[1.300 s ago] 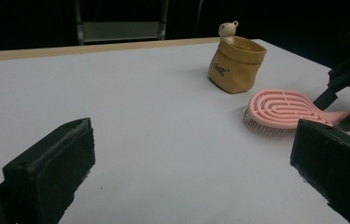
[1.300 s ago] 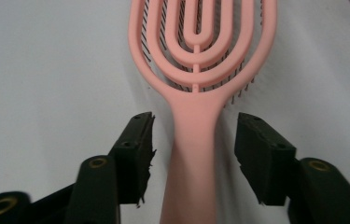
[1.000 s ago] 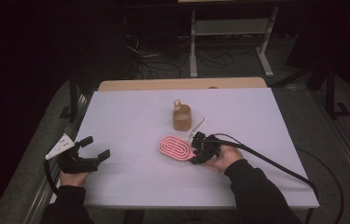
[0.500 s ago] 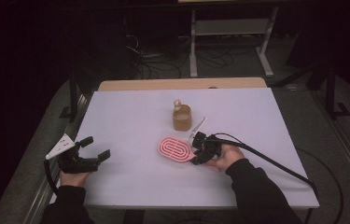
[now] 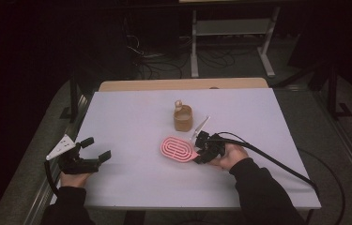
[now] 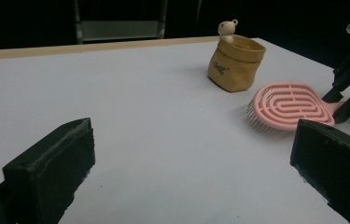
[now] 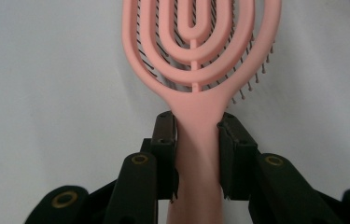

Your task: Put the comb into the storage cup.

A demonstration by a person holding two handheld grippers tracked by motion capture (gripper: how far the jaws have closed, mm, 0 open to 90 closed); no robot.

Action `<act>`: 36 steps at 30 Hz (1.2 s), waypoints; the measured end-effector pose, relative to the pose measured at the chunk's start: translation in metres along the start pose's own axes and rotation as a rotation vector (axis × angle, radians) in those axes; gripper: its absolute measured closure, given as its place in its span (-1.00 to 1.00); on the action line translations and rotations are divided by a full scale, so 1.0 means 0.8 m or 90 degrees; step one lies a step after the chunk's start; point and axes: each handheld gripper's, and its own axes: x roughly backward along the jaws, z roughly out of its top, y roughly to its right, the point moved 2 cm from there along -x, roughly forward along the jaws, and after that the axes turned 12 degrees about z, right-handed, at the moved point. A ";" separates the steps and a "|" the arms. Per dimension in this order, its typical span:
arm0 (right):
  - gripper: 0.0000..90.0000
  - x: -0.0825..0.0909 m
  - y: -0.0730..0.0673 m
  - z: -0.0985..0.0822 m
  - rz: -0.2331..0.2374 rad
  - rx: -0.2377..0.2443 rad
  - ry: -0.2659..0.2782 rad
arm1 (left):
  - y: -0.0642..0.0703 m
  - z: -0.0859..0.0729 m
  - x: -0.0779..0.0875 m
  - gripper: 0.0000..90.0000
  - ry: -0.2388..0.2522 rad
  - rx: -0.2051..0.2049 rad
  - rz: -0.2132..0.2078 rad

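A: On the white counter [image 5: 131, 122], where is the pink hairbrush [image 5: 178, 149]?

B: Lying flat, bristles down, near the tan pouch [image 5: 183, 119] with a small bear on its rim. The right gripper [image 7: 196, 140] has just been closing; its fingers [image 7: 165, 140] now clamp the brush's handle.

A: And the left gripper [image 5: 94, 151]?

B: At the left edge, well apart, fingers [image 6: 53, 168] spread wide and empty.

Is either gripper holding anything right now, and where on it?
The right gripper is shut on the pink hairbrush at its handle, just below the head. The left gripper is open, holding nothing.
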 end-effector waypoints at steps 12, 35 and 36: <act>0.54 0.026 -0.004 0.000 -0.006 0.008 0.022 | 0.001 -0.001 0.001 -1.00 -0.002 0.002 0.002; 0.55 0.081 -0.007 0.001 -0.035 0.017 0.064 | 0.004 -0.001 0.000 -1.00 -0.006 -0.003 0.001; 0.55 0.083 -0.008 0.001 -0.037 0.018 0.066 | 0.004 -0.001 0.000 -1.00 -0.006 -0.003 0.002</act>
